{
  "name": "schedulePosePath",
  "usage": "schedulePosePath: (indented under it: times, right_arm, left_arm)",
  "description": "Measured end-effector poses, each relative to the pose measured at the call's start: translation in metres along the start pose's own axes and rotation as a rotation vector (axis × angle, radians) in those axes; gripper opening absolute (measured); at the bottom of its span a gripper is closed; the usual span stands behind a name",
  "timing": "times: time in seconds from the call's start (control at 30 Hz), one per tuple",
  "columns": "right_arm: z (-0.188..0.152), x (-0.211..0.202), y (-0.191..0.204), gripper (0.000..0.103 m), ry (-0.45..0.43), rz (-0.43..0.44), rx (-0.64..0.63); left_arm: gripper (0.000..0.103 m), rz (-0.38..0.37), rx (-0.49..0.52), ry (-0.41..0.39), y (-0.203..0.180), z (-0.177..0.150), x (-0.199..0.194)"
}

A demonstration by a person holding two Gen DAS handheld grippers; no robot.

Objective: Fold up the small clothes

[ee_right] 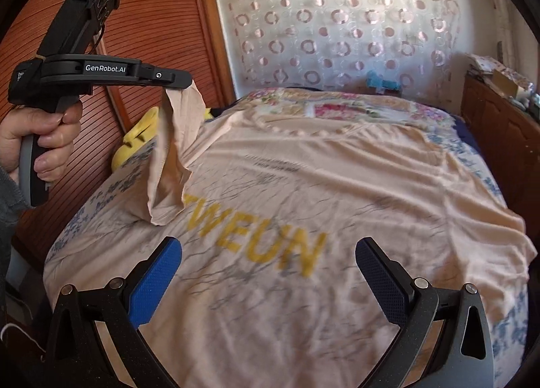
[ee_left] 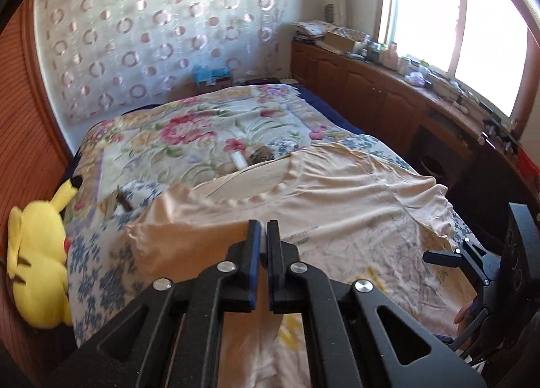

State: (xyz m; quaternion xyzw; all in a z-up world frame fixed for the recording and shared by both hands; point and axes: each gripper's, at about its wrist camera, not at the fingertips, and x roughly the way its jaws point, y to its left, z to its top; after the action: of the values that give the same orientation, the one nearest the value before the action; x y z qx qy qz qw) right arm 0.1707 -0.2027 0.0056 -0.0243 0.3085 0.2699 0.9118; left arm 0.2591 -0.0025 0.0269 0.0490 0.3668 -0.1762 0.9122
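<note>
A peach T-shirt [ee_right: 330,192] with yellow letters lies spread face up on the bed, neck towards the far wall. My left gripper [ee_left: 263,236] is shut on the shirt's left sleeve [ee_right: 172,151] and holds it lifted above the bed; it shows in the right wrist view [ee_right: 184,82] with the sleeve hanging from its tips. My right gripper [ee_right: 268,273] is open and empty, hovering over the shirt's lower front. It shows at the right edge of the left wrist view [ee_left: 438,258].
The bed has a floral quilt [ee_left: 189,131]. A yellow plush toy [ee_left: 37,253] lies at the bed's left edge by a wooden panel [ee_right: 152,17]. A small white roll [ee_left: 240,160] lies on the quilt beyond the shirt. A cluttered wooden cabinet [ee_left: 371,84] runs along the right under the window.
</note>
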Motion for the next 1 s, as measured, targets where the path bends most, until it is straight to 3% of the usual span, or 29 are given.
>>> schedulePosePath:
  times: [0.07,0.2,0.27,0.3,0.33,0.4,0.7,0.87,1.0]
  right_arm:
    - [0.001,-0.002,-0.008,0.103,0.001,-0.015,0.004]
    - [0.005,0.000,-0.012,0.103,0.007,-0.030,-0.003]
    - [0.011,0.004,-0.013,0.103,0.011,-0.021,-0.004]
    - [0.015,0.007,-0.013,0.103,0.014,-0.014,-0.005]
    - [0.019,0.011,-0.013,0.103,0.019,-0.006,-0.008]
    - [0.030,0.021,-0.012,0.103,0.031,0.008,-0.019]
    - [0.060,0.079,0.000,0.098,0.110,0.129,-0.085]
    - [0.074,0.123,-0.004,0.081,0.191,0.196,-0.096]
    - [0.082,0.149,-0.004,0.070,0.228,0.181,-0.138]
  left_arm:
    - [0.005,-0.014,0.021,0.008,-0.006,0.004,0.006]
    - [0.044,-0.008,0.027,0.009,0.000,0.002,0.008]
    - [0.047,0.007,0.011,0.007,0.011,-0.004,0.005]
    - [0.054,0.016,0.001,0.014,0.017,-0.007,0.007]
    - [0.068,0.036,-0.012,0.020,0.028,-0.013,0.005]
    - [0.078,0.058,-0.024,0.025,0.045,-0.026,0.003]
    - [0.079,0.120,-0.072,0.076,0.088,-0.087,0.004]
    - [0.079,0.144,-0.078,0.090,0.092,-0.113,0.008]
    - [0.079,0.165,-0.087,0.115,0.096,-0.124,0.012]
